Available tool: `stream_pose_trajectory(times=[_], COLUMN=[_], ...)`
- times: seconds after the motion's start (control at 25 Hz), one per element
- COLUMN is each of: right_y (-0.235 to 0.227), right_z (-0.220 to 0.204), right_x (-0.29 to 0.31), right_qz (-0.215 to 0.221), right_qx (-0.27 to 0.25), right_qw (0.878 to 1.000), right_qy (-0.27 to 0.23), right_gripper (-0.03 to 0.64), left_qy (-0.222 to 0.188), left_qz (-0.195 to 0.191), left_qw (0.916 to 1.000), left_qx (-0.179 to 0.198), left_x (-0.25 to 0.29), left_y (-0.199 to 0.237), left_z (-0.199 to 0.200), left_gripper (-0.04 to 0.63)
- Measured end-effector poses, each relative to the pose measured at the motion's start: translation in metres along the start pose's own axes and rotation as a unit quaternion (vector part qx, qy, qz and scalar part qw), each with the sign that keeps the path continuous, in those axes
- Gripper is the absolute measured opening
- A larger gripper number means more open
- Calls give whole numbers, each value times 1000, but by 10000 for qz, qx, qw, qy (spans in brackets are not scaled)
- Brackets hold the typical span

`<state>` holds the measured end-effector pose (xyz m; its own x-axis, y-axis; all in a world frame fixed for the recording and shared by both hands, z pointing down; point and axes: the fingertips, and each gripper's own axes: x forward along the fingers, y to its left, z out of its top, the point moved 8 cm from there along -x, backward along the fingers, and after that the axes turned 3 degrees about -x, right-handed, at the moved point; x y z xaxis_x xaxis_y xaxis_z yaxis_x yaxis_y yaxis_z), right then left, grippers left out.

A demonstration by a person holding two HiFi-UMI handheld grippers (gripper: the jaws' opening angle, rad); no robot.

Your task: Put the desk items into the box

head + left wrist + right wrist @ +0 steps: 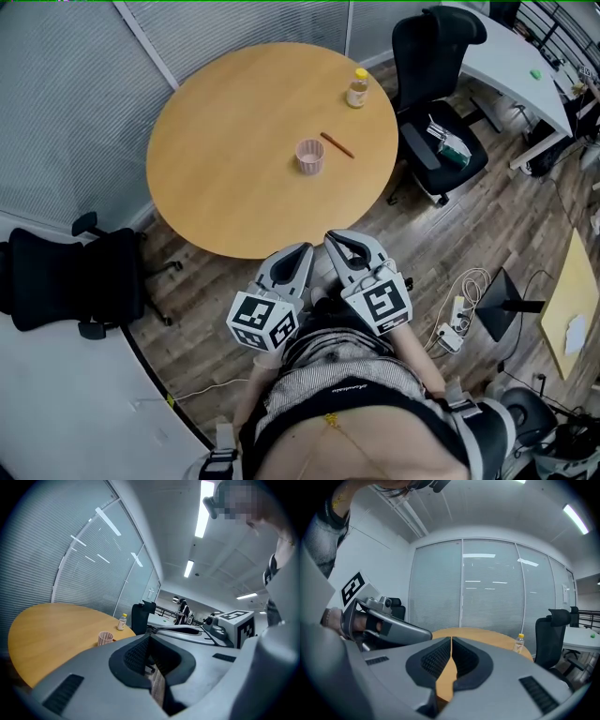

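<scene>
On the round wooden table [234, 178] stand a pink ribbed cup [309, 156] and, at the far right edge, a small yellow-capped bottle [357, 88]. A brown pencil [337, 144] lies just right of the cup. My left gripper [304, 249] and right gripper [334, 238] are held side by side close to my body, at the table's near edge and well short of the items. Both are shut with nothing between the jaws. The left gripper view shows the cup [105, 638] and the bottle [122, 621] beyond its closed jaws. The bottle [518, 643] also appears in the right gripper view.
A black office chair [439, 94] stands right of the table and another [70, 277] at the left. A white desk [511, 61] fills the upper right. A power strip with cables [455, 323] lies on the wooden floor. Glass walls with blinds run behind the table.
</scene>
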<state>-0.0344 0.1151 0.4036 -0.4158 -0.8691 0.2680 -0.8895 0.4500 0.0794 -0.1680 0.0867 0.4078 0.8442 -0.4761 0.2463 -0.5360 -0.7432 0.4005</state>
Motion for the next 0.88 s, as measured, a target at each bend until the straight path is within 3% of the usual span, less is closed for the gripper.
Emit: stream_pose_trajectory(times=[0.24, 0.88], right_y=[-13, -104], right_z=[0, 17], right_x=[9, 67], right_qz=[89, 583], right_qx=[74, -98], right_qw=[9999, 9981], right_qy=[-7, -199], right_gripper=[23, 23], left_qy=[8, -192], left_qz=[170, 563], left_qw=[9998, 9982], left_qx=[82, 90], left_x=[11, 96], left_y=[8, 36], left_z=[5, 52], left_gripper=[18, 18])
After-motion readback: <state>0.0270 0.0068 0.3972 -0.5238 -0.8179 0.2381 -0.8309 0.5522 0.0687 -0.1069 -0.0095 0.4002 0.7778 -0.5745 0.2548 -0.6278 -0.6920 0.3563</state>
